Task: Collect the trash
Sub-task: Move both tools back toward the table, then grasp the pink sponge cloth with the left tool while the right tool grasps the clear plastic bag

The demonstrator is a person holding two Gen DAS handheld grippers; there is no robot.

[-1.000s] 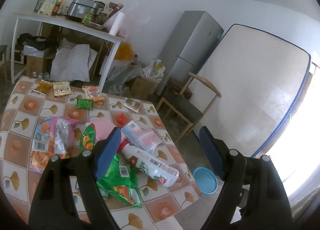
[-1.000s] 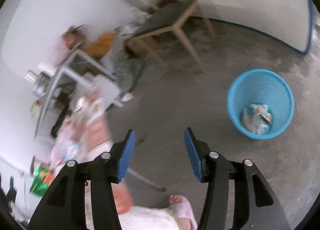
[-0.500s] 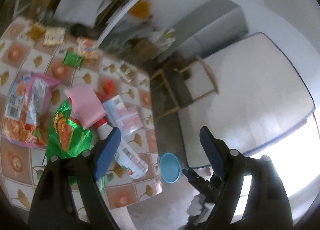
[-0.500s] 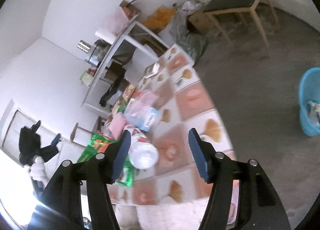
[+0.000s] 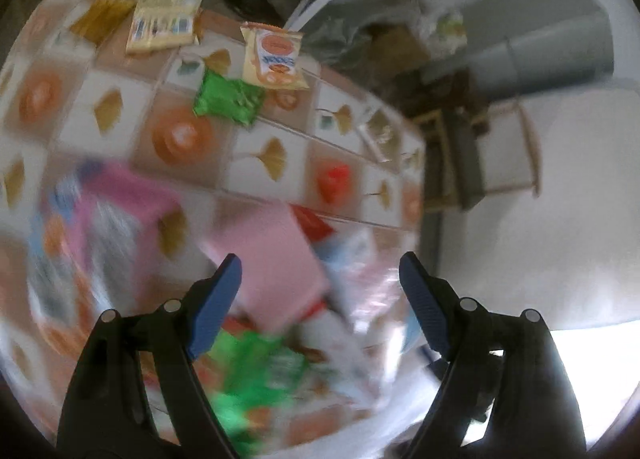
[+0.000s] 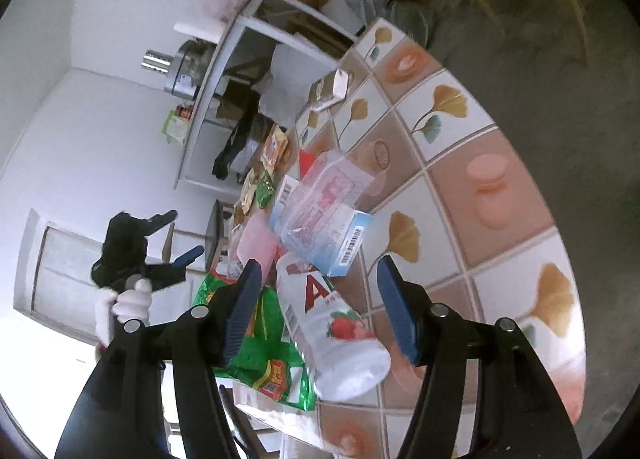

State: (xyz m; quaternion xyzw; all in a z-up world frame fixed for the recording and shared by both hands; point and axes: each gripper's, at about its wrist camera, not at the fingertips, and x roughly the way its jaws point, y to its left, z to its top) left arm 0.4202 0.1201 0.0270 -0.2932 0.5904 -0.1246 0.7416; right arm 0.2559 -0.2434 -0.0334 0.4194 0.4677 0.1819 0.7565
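Trash lies on a table with a tiled ginkgo-pattern cloth. My right gripper is open, its jaws on either side of a white plastic bottle with a strawberry label lying on its side. Beyond it lie a clear pink-printed box, a pink packet and a green wrapper. My left gripper is open and empty above the blurred pile, over the pink packet. A small green packet and a yellow snack packet lie farther off. The left gripper also shows in the right wrist view.
A white shelf table with a metal pot stands behind the table. A wooden chair and a grey fridge stand by the wall. Grey floor lies beyond the table edge.
Both grippers have swung down toward the table. The right one left the blue basket and floor and now straddles the bottle. The left one has dropped closer over the pile.
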